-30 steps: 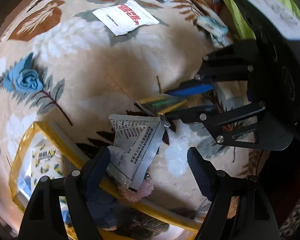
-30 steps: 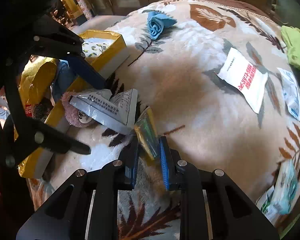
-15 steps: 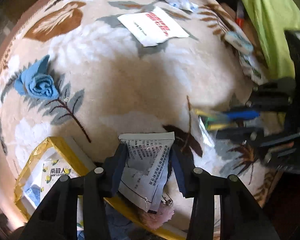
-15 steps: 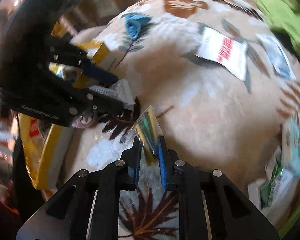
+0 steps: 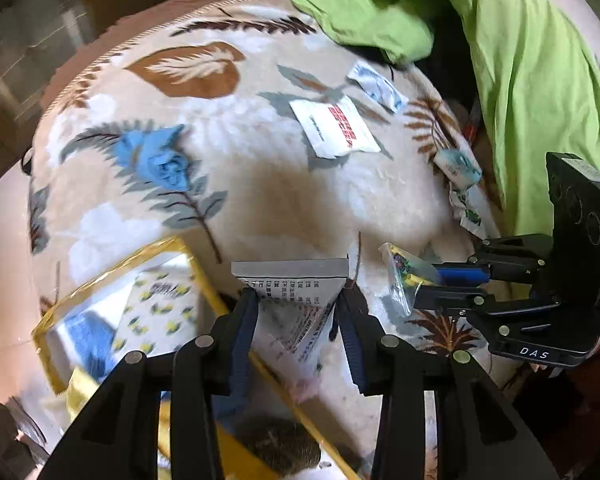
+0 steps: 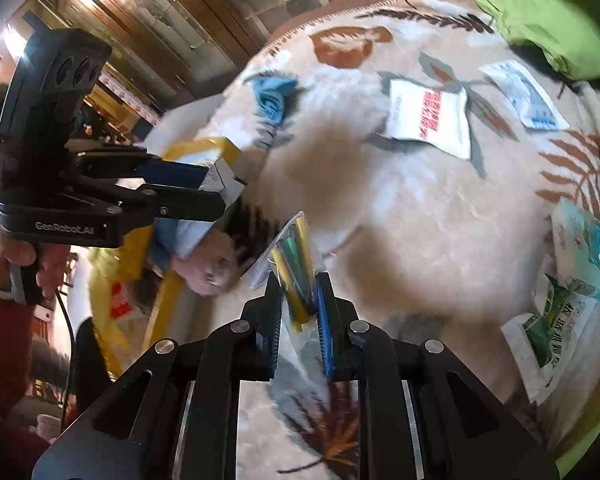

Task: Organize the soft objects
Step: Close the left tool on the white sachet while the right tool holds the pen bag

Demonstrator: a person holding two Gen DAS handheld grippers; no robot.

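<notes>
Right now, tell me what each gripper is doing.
Left gripper: shut on the white printed packet.
Right gripper: shut on the clear packet of coloured sticks.

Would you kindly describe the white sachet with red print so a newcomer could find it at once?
On the floral blanket, look towards the far side, near the green cloth. The sachet lies flat beside a smaller bluish packet; it alone is plain white with a block of red lettering.
</notes>
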